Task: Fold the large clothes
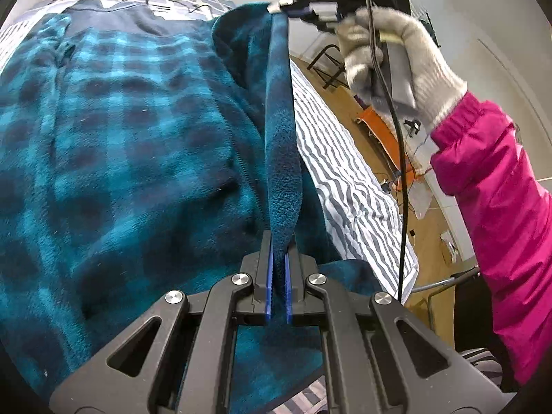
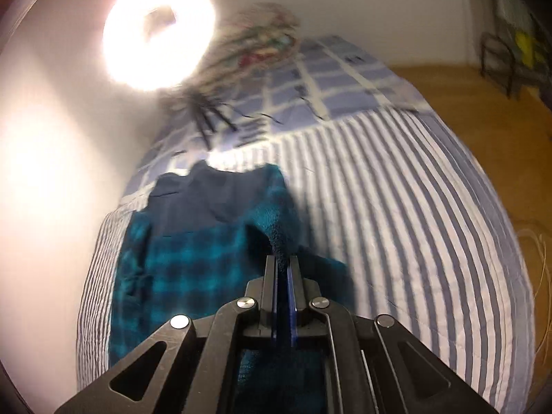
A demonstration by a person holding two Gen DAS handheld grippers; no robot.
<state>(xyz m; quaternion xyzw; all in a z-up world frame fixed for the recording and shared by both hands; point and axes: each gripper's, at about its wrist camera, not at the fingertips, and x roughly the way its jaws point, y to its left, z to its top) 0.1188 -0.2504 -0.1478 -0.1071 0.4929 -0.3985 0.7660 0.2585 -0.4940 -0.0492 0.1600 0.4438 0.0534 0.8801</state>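
Note:
A large teal and navy plaid fleece garment lies spread on the striped bed. My left gripper is shut on its right edge, which runs taut as a narrow band up to my right gripper, held by a gloved hand with a pink sleeve. In the right wrist view the garment lies below with its navy collar at the far end, and my right gripper is shut on a bunched fold of the same fleece lifted off the bed.
A blue checked quilt and a patterned pillow lie at the bed's far end, beside a bright ring lamp. Right of the bed are the wooden floor, an orange object, loose cables and a black metal frame.

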